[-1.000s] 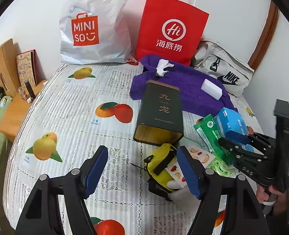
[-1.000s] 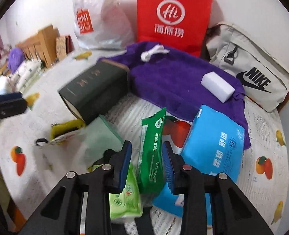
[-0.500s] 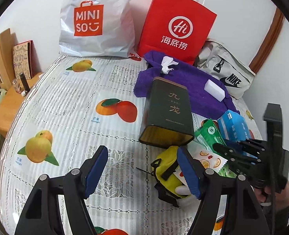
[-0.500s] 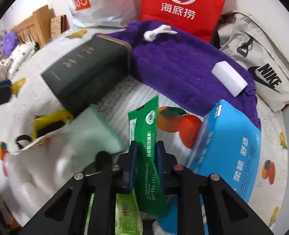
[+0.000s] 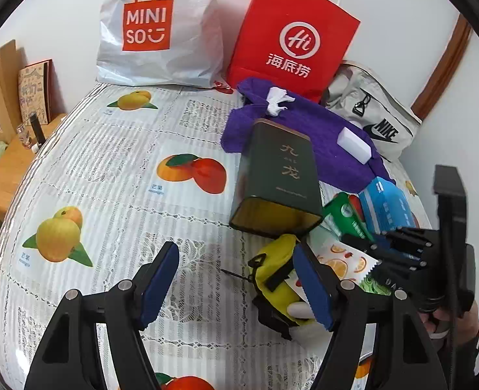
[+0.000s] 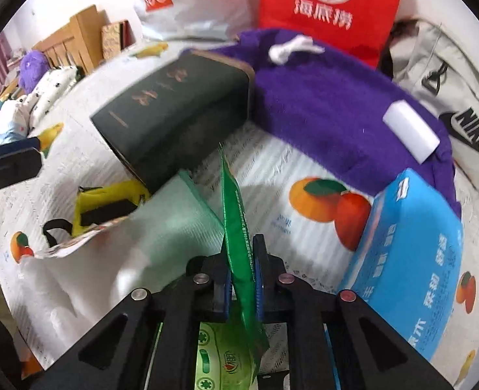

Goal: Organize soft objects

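My right gripper (image 6: pixel 241 260) is closing its last bit onto a thin green packet (image 6: pixel 234 214), pads pressed on both faces; the packet stands on edge. The left wrist view shows this gripper (image 5: pixel 398 253) low at the right. My left gripper (image 5: pixel 234 260) hangs open over the fruit-print bed cover (image 5: pixel 116 169), its right pad beside a yellow pouch (image 5: pixel 276 269) and holding nothing. A blue tissue pack (image 6: pixel 414 260) lies right of the green packet, a pale green wipes pack (image 6: pixel 223 357) under the jaws. A purple towel (image 6: pixel 330 104) carries a white sponge block (image 6: pixel 411 133).
A dark green tin box (image 5: pixel 281 175) lies on its side mid-bed. Against the wall stand a white Miniso bag (image 5: pixel 161 32) and a red paper bag (image 5: pixel 291 42), with a grey Nike bag (image 5: pixel 375 113) beside them. A wooden bedside table (image 5: pixel 8 165) sits left.
The right gripper's jaws closed from a narrow gap onto the green packet and sank a little; the packet turned up on edge. The left gripper stayed open and nearly still.
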### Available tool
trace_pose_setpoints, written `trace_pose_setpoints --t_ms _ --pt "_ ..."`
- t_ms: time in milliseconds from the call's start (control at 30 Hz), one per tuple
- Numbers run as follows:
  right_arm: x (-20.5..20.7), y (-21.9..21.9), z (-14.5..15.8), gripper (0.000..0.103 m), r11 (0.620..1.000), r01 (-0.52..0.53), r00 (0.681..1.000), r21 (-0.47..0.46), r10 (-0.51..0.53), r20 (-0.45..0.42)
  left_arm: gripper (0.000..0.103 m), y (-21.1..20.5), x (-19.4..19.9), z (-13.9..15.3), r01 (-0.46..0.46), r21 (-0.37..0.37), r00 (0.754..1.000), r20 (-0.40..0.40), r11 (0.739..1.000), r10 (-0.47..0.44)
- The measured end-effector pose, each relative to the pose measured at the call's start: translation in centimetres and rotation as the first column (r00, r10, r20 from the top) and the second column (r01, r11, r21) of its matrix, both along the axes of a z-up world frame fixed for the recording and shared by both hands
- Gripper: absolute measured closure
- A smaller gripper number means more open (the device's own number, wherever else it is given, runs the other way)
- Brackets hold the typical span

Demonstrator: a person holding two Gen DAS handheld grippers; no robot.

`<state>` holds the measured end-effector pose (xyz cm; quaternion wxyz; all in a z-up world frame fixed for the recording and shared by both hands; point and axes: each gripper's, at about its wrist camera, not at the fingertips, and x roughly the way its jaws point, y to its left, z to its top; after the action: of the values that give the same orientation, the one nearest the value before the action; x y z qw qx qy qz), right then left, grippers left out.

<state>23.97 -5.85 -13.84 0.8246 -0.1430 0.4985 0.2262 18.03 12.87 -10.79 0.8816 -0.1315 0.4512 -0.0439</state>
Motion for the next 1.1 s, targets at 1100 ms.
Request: trace_pose_setpoints --t_ms 1100 --pt "-11.1 -12.6 3.6 0.093 0.968 0.214 0.972 0.132 -0.224 0.065 0.038 -8.4 1.8 -0.9 0.192 0.203 0.981 -0.022 0.96 -0.191"
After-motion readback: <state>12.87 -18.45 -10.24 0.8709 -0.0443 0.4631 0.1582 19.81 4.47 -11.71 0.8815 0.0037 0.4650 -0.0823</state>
